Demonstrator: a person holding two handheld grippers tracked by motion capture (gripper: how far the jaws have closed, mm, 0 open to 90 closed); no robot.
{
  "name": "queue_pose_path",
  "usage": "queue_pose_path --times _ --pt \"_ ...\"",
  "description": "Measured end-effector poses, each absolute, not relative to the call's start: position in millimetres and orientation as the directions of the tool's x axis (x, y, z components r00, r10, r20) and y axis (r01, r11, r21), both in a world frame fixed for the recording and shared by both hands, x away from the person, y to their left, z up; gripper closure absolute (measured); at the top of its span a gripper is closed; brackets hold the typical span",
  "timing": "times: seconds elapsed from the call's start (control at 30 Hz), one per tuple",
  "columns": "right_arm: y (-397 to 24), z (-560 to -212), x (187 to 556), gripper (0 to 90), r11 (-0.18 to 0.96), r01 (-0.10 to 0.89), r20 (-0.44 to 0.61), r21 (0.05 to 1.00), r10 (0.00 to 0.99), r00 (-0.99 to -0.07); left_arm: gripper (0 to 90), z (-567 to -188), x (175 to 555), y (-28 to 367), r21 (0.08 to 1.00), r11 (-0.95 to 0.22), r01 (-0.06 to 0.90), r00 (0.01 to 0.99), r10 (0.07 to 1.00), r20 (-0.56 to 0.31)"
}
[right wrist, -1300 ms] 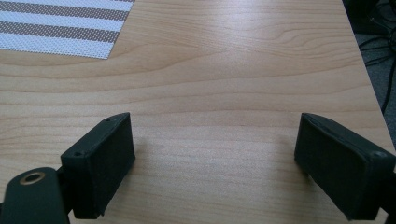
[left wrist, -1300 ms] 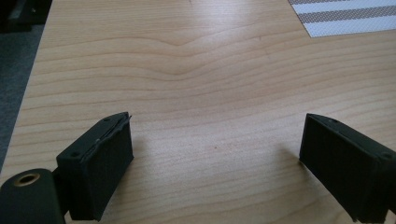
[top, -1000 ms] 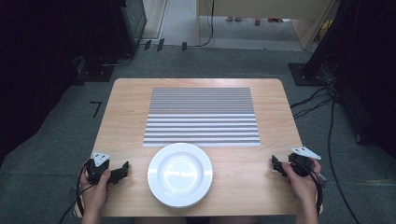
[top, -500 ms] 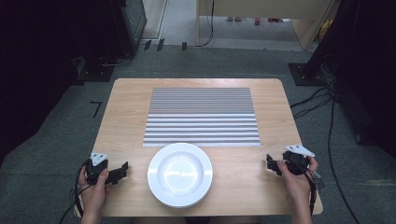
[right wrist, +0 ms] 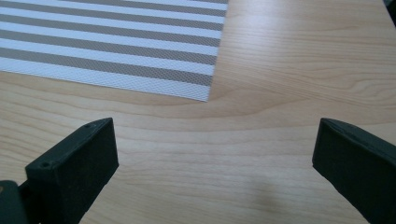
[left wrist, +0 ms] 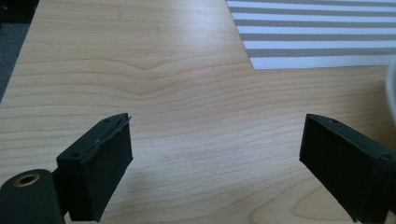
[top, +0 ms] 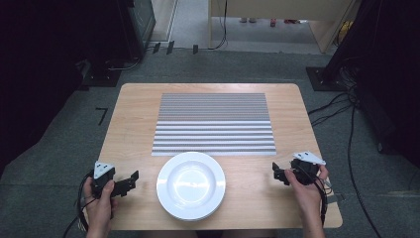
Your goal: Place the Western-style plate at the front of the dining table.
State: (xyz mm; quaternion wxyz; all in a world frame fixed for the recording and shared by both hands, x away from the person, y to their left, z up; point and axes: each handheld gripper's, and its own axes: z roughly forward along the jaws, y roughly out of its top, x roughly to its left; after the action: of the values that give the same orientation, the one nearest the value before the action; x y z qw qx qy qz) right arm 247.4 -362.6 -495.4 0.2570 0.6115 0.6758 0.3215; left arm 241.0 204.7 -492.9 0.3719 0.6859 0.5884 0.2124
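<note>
On the wooden bench [top: 133, 124] at six o'clock sits a round, glossy white plate [top: 190, 185], empty. Left tool [top: 130, 181] and right tool [top: 278, 173] flank it, jaws spread.

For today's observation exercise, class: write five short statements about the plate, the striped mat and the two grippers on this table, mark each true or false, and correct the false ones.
1. The white plate is empty. True.
2. The plate sits in the middle of the striped mat. False: it lies on the bare wood at the mat's near edge.
3. The left gripper has its jaws open with nothing between them. True.
4. The right gripper is clamped on the plate's rim. False: it is open and apart from the plate.
5. The grippers flank the plate, one on each side. True.
</note>
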Motion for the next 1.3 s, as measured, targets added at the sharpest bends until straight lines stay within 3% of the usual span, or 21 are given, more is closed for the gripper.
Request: queue_pose_path --times 0.67,1.3 --pt "-321.3 -486.4 241.7 0.2 0.07 0.633 0.084 0.771 0.974 -0.211 9.7 -479.4 231.2 180.0 0.778 -0.014 0.628 0.277 0.938 -0.207" --pt "-288.9 -484.1 236.2 0.0 0.093 0.621 0.118 0.779 0.95 -0.291 9.6 -471.0 224.8 155.7 0.785 -0.049 0.618 0.342 0.916 -0.211"
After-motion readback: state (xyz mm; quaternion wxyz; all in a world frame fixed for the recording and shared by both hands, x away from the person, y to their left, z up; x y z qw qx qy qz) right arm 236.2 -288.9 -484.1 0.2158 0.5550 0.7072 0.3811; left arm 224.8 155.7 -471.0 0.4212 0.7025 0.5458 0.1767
